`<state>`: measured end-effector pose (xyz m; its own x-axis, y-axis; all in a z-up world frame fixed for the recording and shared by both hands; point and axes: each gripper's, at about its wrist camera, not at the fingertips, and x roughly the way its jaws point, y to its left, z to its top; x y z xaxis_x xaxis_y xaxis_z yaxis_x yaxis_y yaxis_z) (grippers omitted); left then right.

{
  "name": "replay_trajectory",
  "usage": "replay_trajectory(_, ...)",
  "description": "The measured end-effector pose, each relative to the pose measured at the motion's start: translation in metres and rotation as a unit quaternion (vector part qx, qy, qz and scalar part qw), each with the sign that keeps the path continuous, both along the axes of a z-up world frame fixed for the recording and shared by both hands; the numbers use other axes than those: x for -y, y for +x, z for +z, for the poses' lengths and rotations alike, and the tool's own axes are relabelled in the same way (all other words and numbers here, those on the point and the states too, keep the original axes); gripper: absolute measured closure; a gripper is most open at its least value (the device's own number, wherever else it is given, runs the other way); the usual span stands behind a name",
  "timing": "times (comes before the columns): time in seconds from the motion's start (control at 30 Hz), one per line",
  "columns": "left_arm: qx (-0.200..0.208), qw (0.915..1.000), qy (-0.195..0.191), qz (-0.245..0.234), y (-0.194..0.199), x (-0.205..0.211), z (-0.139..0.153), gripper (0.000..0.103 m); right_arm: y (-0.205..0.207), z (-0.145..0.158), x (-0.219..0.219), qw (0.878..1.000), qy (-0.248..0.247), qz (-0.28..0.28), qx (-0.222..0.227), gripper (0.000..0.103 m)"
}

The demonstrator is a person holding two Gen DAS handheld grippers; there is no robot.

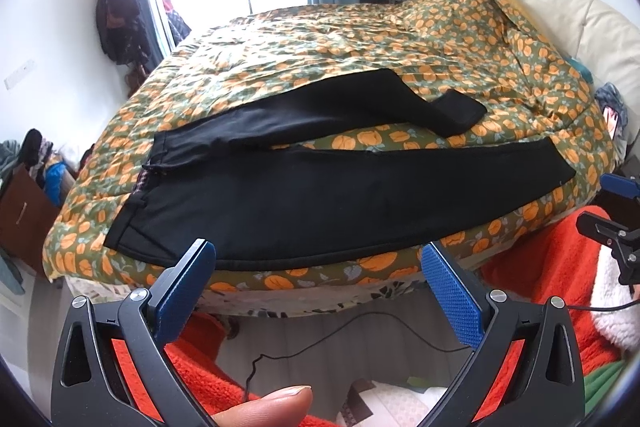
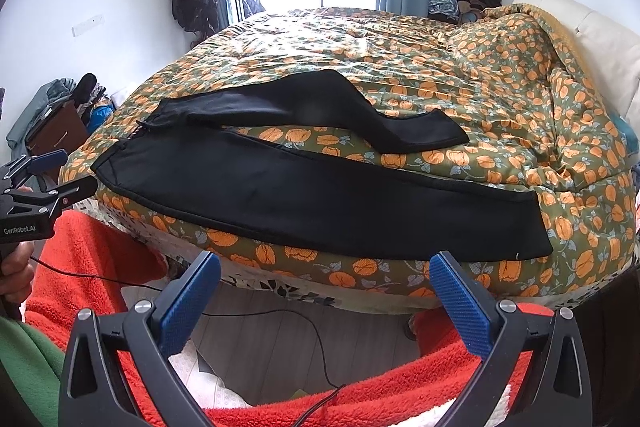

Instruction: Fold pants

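One pair of black pants [image 1: 304, 195] lies spread on the bed [image 1: 360, 51], waistband to the left, two legs running right; the near leg follows the bed's front edge, the far leg's cuff bends back. Bare quilt lies open beyond. The left gripper [image 1: 316, 267] and right gripper [image 2: 326, 279] hover off the front edge, both spread wide, holding nothing. A thumb [image 1: 268, 407] is cut off below.
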<state>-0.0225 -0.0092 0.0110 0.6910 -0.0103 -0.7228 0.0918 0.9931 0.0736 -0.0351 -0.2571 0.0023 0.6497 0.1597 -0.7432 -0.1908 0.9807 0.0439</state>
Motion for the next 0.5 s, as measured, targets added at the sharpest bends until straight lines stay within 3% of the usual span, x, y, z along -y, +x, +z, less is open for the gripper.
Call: replay_trajectory(0.5, 0.004, 1.0000, -0.001, 0.005, -0.0046, -0.0018, -0.0008, 0.000, -0.0015, -0.0007, -0.0036, 1.000, 0.006, 0.013, 0.004, 0.000)
